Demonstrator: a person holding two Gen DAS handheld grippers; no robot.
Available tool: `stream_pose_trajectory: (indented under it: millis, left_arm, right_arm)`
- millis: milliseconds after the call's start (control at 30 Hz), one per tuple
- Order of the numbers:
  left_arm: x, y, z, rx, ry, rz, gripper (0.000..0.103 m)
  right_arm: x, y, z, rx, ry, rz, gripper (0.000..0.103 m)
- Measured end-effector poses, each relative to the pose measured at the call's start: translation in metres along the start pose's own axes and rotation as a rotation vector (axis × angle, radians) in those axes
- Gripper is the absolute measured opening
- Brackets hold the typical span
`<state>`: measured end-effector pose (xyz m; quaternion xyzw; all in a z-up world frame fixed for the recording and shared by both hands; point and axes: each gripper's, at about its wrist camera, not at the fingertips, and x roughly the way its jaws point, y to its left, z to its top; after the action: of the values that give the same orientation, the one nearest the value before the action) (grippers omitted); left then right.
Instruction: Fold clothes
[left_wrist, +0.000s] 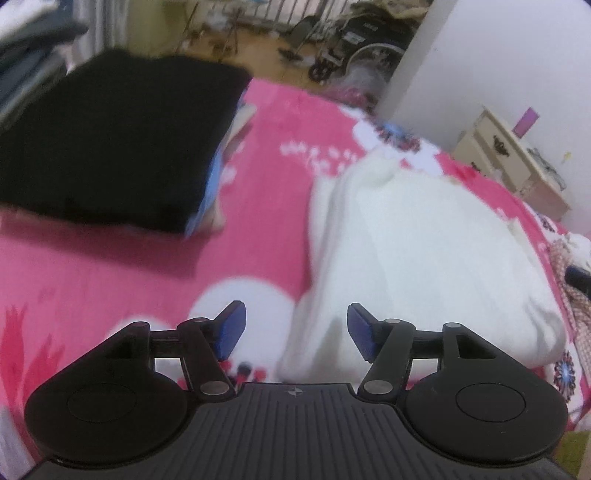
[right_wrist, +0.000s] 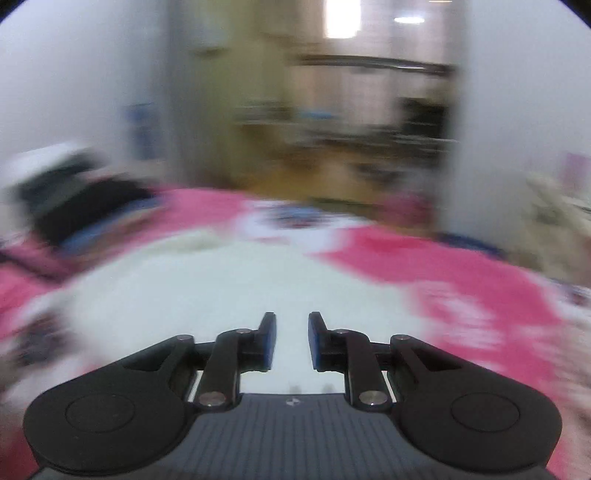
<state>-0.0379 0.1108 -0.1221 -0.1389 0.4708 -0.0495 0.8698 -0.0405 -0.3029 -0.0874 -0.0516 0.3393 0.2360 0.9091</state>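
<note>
A soft white fleecy garment (left_wrist: 417, 251) is seen lying loosely bunched on a bright pink blanket with white floral patches (left_wrist: 155, 280) that covers a bed, and it is judged to have been laid there flat enough for its edges to be reached and folded. The left gripper (left_wrist: 295, 330) is held above the near left edge of that garment with its blue-padded jaws standing well apart and nothing between them, so no cloth is gripped. In the right wrist view, which is heavily blurred, the right gripper (right_wrist: 291, 341) is held over the middle of the same white garment (right_wrist: 229, 288); its jaws are parted only a little and no fabric is seen between the pads. A stack of folded clothes topped by a thick black folded piece (left_wrist: 110, 147) is placed well apart to the left on the blanket, presumably as the pile for finished items; a light blue layer shows beneath it. A cream cabinet with dark handles (left_wrist: 513, 162) stands beyond the bed by a white wall. No brand, label or writing can be read anywhere, only a small round mark on each gripper body
</note>
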Motion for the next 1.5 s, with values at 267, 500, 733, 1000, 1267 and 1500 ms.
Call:
stream_pose_trajectory:
  millis: [267,500,733,1000,1267,1500]
  left_arm:
    - [0.014,0.014,-0.003,-0.076,0.024,-0.020,0.061]
    - [0.018,0.017,-0.006,-0.109,0.027,-0.062,0.061]
    - [0.020,0.018,-0.007,-0.125,0.013,-0.124,0.061]
    - [0.013,0.018,-0.007,-0.121,-0.019,-0.158,0.061]
    - [0.022,0.004,-0.008,-0.055,-0.014,-0.182,0.061]
    - [0.023,0.015,0.007,-0.066,-0.028,-0.273,0.061]
  right_arm:
    - [0.043,0.045,-0.020,-0.102,0.165,0.077,0.022]
    - [0.067,0.079,-0.042,-0.364,0.233,0.132,0.020]
    - [0.092,0.042,0.033,-0.205,0.159,0.099,0.018]
    - [0.146,0.007,0.054,-0.095,0.265,0.067,0.014]
    - [0.224,-0.038,0.070,0.091,0.256,-0.053,0.014]
    - [0.154,-0.002,0.074,0.107,0.183,0.040,0.032]
